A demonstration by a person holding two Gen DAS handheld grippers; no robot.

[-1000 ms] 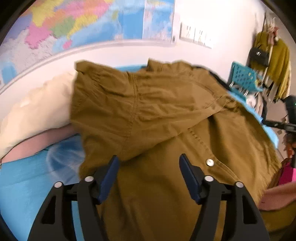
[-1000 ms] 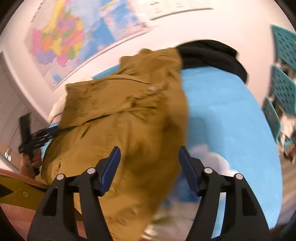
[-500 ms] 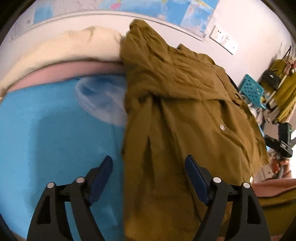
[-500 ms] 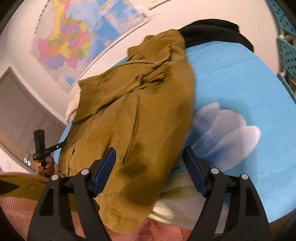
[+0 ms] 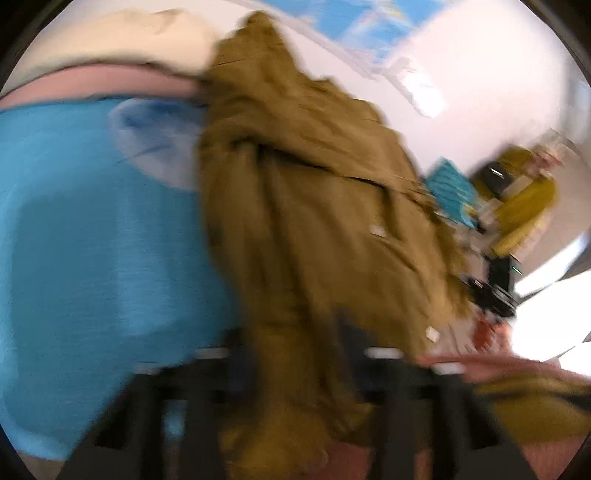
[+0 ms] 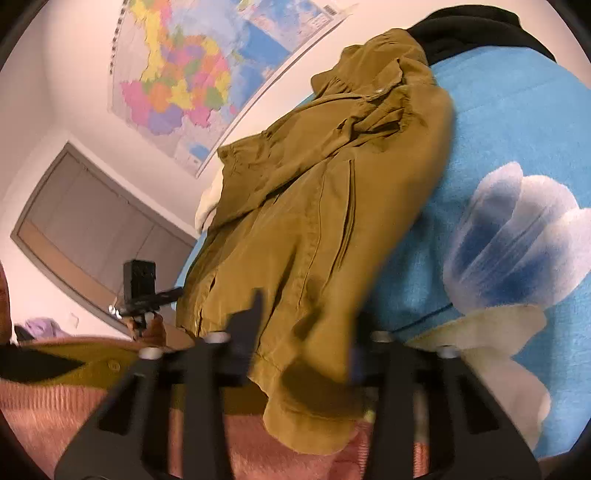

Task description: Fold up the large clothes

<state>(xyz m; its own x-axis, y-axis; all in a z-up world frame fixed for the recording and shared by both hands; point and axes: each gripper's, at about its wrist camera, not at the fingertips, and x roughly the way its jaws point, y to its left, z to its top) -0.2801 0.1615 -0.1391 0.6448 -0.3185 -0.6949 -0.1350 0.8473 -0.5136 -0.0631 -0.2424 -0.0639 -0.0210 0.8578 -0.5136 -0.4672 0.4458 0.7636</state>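
Observation:
An olive-brown jacket (image 5: 314, 206) lies lengthwise on a blue bedspread (image 5: 92, 240), sleeves folded in over its body. It also shows in the right wrist view (image 6: 314, 229). My left gripper (image 5: 295, 354) is at the jacket's near hem, its jaws on either side of the cloth; the view is blurred. My right gripper (image 6: 306, 325) is at the other hem corner, with its jaws closing in on the cloth.
A cream pillow (image 5: 110, 40) and pink bedding (image 5: 99, 85) lie at the bed's head. A black garment (image 6: 476, 26) lies by the wall. A map (image 6: 192, 62) hangs above. A teal chair (image 5: 450, 188) and hung clothes (image 5: 524, 206) stand beside the bed.
Both grippers have dropped to the jacket's near hem and their jaws have narrowed around the cloth. The left wrist view has become blurred with motion.

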